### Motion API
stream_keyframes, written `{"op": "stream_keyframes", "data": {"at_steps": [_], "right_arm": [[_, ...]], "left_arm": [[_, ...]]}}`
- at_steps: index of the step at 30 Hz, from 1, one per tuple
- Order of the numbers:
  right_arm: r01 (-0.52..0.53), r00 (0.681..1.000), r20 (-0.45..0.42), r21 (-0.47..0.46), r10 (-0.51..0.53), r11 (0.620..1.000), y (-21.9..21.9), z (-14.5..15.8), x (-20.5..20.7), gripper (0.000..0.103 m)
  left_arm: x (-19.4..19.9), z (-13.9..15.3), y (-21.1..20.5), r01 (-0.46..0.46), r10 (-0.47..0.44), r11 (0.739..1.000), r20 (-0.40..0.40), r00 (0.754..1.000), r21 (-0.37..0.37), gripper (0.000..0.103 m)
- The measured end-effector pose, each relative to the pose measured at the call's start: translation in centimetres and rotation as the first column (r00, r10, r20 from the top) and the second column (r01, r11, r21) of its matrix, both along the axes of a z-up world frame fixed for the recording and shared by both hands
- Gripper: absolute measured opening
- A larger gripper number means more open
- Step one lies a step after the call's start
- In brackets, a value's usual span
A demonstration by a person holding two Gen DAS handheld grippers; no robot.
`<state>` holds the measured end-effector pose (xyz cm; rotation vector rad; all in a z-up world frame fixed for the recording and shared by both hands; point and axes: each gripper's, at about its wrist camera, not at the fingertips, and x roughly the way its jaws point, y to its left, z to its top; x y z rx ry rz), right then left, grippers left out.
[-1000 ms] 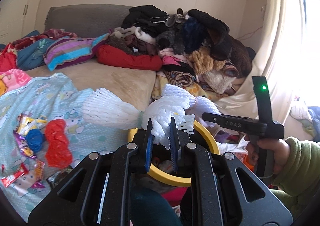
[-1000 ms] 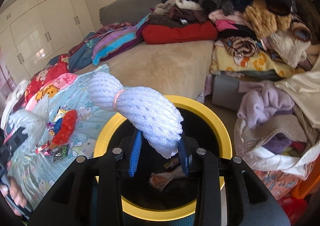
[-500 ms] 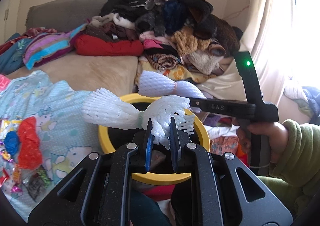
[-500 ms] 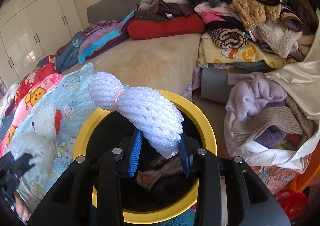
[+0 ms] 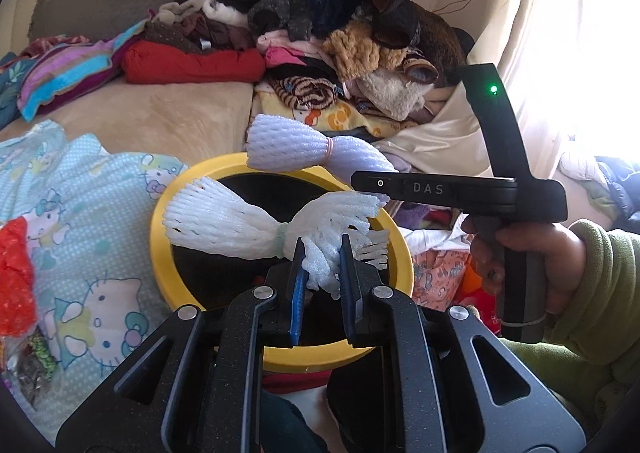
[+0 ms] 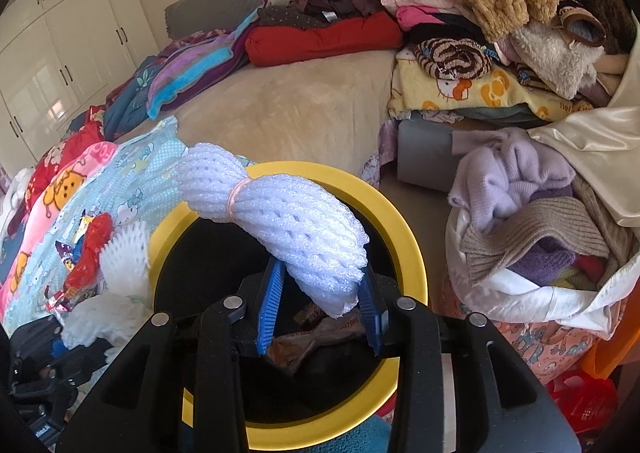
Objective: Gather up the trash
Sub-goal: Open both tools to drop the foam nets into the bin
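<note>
Trash bin (image 6: 404, 213) below both fingers: each pinches a foam net (image 5: 224, 225) (image 6: 288, 229), unreleased; wrappers (image 6: 86, 253) left on bed.

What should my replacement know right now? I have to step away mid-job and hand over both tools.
Left tool: shut on a white foam fruit net tied with a green band, over the yellow-rimmed black bin.
Right tool: holds a white foam net tied with a pink band over the same bin.
Done: some wrappers already lie in the bin.
Left: drop both nets in, then fetch the red foam net and candy wrappers from the light blue blanket.
</note>
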<state>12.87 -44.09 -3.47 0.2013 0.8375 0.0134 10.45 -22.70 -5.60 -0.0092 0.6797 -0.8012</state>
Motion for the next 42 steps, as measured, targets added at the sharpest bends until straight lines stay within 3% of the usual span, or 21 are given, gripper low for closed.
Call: {"op": "stream_keyframes", "data": {"at_steps": [8, 11, 13, 15, 16, 18, 20, 27, 31, 42], "right_arm": [[0.006, 1.0, -0.009, 0.016, -0.006, 1.0, -0.4, -0.6, 0.3, 0.039], [0.012, 1.0, -0.012, 0.03, -0.012, 0.999, -0.7, -0.9, 0.4, 0.043], [0.019, 1.0, -0.016, 0.034, -0.018, 0.999, -0.9, -1.0, 0.5, 0.049], [0.026, 1.0, -0.016, 0.041, -0.025, 0.999, -1.1, -1.0, 0.5, 0.055], [0.031, 0.999, -0.014, 0.044, -0.03, 0.999, -1.2, -1.0, 0.5, 0.057], [0.039, 0.999, -0.009, 0.045, -0.039, 0.998, -1.3, -0.9, 0.4, 0.059], [0.052, 0.999, -0.005, 0.053, -0.052, 0.997, -1.5, -0.8, 0.3, 0.064], [0.063, 0.997, 0.033, 0.04, -0.064, 0.997, -1.0, 0.1, -0.2, 0.072], [0.058, 0.995, 0.075, 0.033, -0.06, 0.998, -0.1, 1.0, -0.7, 0.079], [-0.048, 0.976, 0.211, -0.029, 0.053, 0.998, 4.8, 3.9, -2.7, 0.081]], "left_arm": [[1.1, -1.0, -0.8, 0.006, -0.006, 1.0, -0.036, 0.999, 0.001, 0.012], [1.3, -1.4, -1.1, 0.006, -0.006, 1.0, -0.05, 0.999, 0.004, 0.017], [1.2, -1.7, -1.0, 0.006, -0.006, 1.0, -0.058, 0.998, 0.0, 0.026], [1.1, -1.6, -0.9, 0.004, -0.004, 1.0, -0.059, 0.998, -0.011, 0.05], [1.0, -1.5, -0.7, 0.001, -0.002, 1.0, -0.056, 0.998, -0.021, 0.056], [0.7, -1.0, -0.1, -0.009, 0.008, 0.999, -0.031, 0.999, -0.043, 0.08], [0.6, -0.6, 0.2, -0.027, 0.027, 0.998, -0.011, 1.0, -0.049, 0.091], [0.5, 0.3, 2.4, -0.107, 0.107, 0.99, -0.008, 0.994, -0.096, 0.092], [-0.2, 1.3, 3.6, -0.157, 0.162, 0.982, 0.036, 0.986, -0.105, 0.092], [-0.6, 3.4, 7.3, -0.26, 0.272, 0.958, 0.095, 0.958, -0.124, 0.092]]}}
